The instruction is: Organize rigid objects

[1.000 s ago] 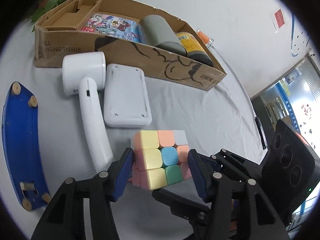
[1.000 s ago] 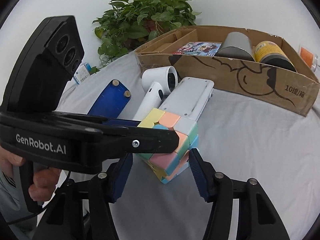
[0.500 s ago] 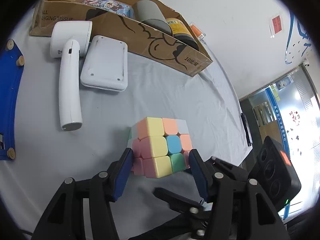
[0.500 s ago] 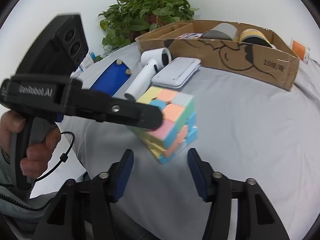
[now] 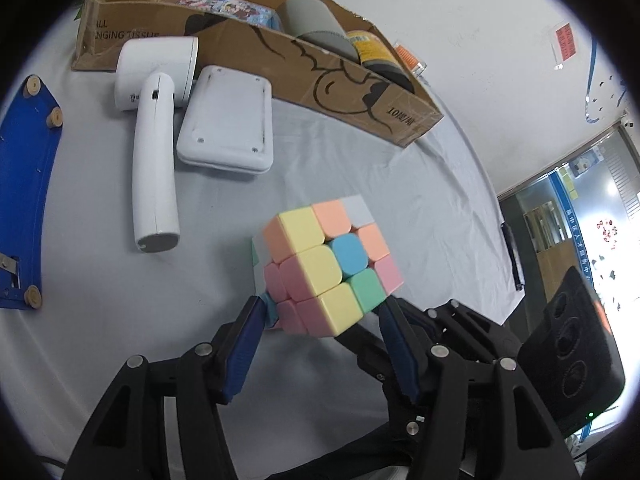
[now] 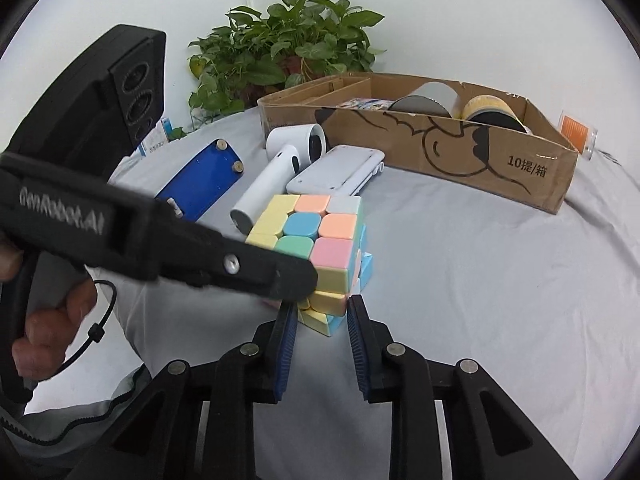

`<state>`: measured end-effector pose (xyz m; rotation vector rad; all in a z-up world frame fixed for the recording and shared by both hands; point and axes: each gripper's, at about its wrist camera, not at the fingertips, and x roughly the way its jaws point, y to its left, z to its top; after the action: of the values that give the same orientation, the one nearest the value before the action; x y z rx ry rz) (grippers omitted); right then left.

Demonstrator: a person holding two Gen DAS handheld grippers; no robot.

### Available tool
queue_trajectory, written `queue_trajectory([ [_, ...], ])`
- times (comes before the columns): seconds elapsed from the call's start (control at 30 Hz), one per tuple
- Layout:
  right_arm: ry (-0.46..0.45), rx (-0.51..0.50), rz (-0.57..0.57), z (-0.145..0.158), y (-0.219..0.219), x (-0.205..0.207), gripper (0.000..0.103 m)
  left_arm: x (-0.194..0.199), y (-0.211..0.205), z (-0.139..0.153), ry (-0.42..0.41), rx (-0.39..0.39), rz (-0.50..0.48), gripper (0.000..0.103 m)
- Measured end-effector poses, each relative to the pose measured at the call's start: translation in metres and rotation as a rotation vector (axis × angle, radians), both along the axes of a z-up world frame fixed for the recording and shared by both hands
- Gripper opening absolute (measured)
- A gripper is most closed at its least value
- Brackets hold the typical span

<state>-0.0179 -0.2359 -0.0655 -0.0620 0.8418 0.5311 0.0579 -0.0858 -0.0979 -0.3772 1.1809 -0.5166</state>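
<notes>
A pastel puzzle cube is held above the grey tablecloth. My left gripper is shut on its upper layers. My right gripper has narrowed and is shut on the cube's bottom layer, which is twisted out of line with the rest. In the right wrist view the left gripper's black arm crosses in front of the cube. A long cardboard box lies at the back, with a grey cylinder, a yellow-labelled can and a printed packet in it.
On the cloth in front of the box lie a white handheld device, a white flat case and a blue board with wooden pegs. A potted plant stands behind the box. The table edge drops off at the right.
The right gripper has closed in from open onto the cube's bottom layer. The cube has tilted and its bottom layer has twisted. Both grippers have drawn closer together.
</notes>
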Motion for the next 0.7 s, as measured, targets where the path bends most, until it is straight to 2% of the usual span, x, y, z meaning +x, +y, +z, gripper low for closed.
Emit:
queue_trajectory([
  [0.1, -0.025, -0.021, -0.008, -0.001, 0.005, -0.001, 0.024, 0.001, 0.001, -0.006, 0.027, 0.0, 0.012, 0.057],
  [0.3, -0.066, -0.045, -0.016, 0.003, 0.011, -0.006, 0.022, -0.001, 0.002, -0.004, 0.018, 0.006, 0.032, 0.057],
  [0.37, -0.074, -0.057, -0.012, 0.002, 0.013, -0.007, 0.015, -0.001, 0.001, -0.004, 0.021, 0.002, 0.03, 0.058],
  [0.47, -0.091, -0.094, -0.016, 0.001, 0.018, -0.011, 0.013, -0.001, -0.002, -0.004, 0.012, 0.029, 0.025, 0.058],
  [0.7, -0.077, -0.052, -0.004, 0.002, 0.014, -0.015, 0.013, 0.0, 0.003, -0.004, 0.018, 0.008, 0.013, 0.057],
])
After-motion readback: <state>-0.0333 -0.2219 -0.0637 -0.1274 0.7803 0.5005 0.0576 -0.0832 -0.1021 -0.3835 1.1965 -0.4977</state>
